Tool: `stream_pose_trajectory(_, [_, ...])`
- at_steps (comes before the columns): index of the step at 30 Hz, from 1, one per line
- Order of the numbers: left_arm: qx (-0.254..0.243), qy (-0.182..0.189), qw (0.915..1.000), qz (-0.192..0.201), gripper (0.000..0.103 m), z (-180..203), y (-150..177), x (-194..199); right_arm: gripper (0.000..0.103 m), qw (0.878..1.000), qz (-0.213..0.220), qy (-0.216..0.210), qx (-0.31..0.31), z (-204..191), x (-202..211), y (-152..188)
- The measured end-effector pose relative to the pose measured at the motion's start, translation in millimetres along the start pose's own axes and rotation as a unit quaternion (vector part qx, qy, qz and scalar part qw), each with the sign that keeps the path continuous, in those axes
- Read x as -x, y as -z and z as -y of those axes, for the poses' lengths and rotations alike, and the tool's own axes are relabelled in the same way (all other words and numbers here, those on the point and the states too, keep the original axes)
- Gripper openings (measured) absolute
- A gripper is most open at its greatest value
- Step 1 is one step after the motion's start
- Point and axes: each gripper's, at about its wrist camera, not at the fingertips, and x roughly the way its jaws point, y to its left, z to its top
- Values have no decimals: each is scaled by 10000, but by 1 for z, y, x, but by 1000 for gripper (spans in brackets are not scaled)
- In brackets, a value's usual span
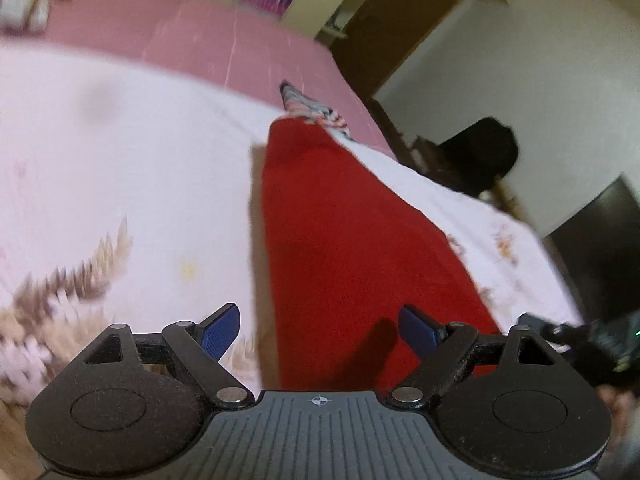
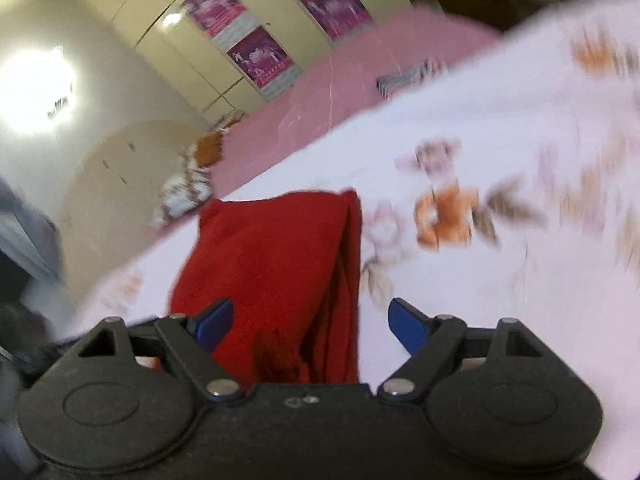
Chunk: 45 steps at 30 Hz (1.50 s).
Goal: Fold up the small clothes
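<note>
Red cloth: the red garment [image 1: 340,240] lies as a long narrow strip on the white floral sheet [image 1: 120,160], running from the lower centre of the left wrist view up toward its middle; in the right wrist view it fills the lower centre, with stacked layers showing along its right edge.
Fold state: it looks already doubled lengthwise, so the step in hand is probably an end-to-end fold.
Left gripper [image 1: 320,332]: jaws spread wide, holding nothing, poised over the near end of the strip.
Right gripper [image 2: 310,326]: jaws spread wide, empty, the layered edge between its fingers.
Doing it well: pinch all layers at both near corners together, lift only a little, carry the end evenly to the far end, and line up the edges before letting go.
Risk: catching only the top layer would undo the earlier fold.
Nearby: a striped garment [image 1: 316,110] lies just beyond the far end, on the pink bedcover [image 1: 240,48].
</note>
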Motion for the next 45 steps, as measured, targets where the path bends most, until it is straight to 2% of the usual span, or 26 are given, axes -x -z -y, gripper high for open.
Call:
stream_pose_trajectory(3, [299, 403, 9981, -355, 86, -16, 0, -8, 84, 9992, -123, -208, -308, 17, -9, 2])
stream_pose_trajectory(5, [210, 518, 9975, -434, 86, -18, 0, -12, 83, 9978, -325, -328, -476, 24, -20, 2])
stream_pose_trajectory(8, [166, 670, 9961, -549, 86, -20, -4, -17, 84, 9961, -341, -599, -547, 28, -25, 1])
stream_pose_trajectory(11, [21, 784, 9944, -702, 86, -15, -10, -27, 83, 9954, -568, -693, -348, 23, -35, -5])
stream_pose_trajectory(13, [-221, 686, 9948, -715, 85, -5, -13, -36, 81, 9949, -770, -655, -45, 13, -44, -10])
stream_pose_trajectory(16, [-689, 317, 9947, -701, 81, 21, -17, -46, 76, 9932, -896, -747, 25, 1, -66, -16])
stream_pose_trajectory(18, [-570, 309, 9955, -686, 71, 19, -20, -45, 72, 9928, -953, -700, 185, -9, -77, -18])
stream_pose_trajectory(19, [-477, 372, 9959, -678, 69, 14, -20, -43, 70, 9924, -998, -642, 335, -13, -79, -19])
stream_pose_trajectory(21, [-407, 506, 9959, -635, 68, 6, -17, -40, 57, 9920, -1054, -578, 372, -13, -74, -18])
stream_pose_trajectory(23, [-537, 376, 9963, -554, 68, 14, -14, -41, 53, 9927, -994, -626, 268, -7, -69, -14])
stream_pose_trajectory(25, [-1012, 16, 9938, -466, 68, 33, -13, -48, 51, 9947, -837, -511, 308, -15, -71, -9])
stream_pose_trajectory(27, [-1618, -337, 9857, -330, 68, 56, -5, -50, 52, 9955, -721, -274, 557, -31, -75, -4])
stream_pose_trajectory(29, [-1948, -546, 9791, -223, 65, 73, -3, -53, 52, 9949, -664, -106, 752, -45, -76, 1])
stream_pose_trajectory(30, [-1998, -581, 9779, -181, 59, 77, -2, -51, 49, 9952, -643, -74, 734, -47, -76, 2])
stream_pose_trajectory(33, [-2099, -647, 9755, -72, 49, 84, -3, -42, 39, 9961, -499, -90, 719, -53, -69, 6])
stream_pose_trajectory(38, [-2147, -642, 9746, -26, 45, 89, -7, -25, 38, 9961, -309, -229, 788, -66, -56, 11])
stream_pose_trajectory(45, [-2165, -644, 9741, 135, 45, 95, -10, 13, 38, 9933, -293, -291, 1079, -95, -46, 15])
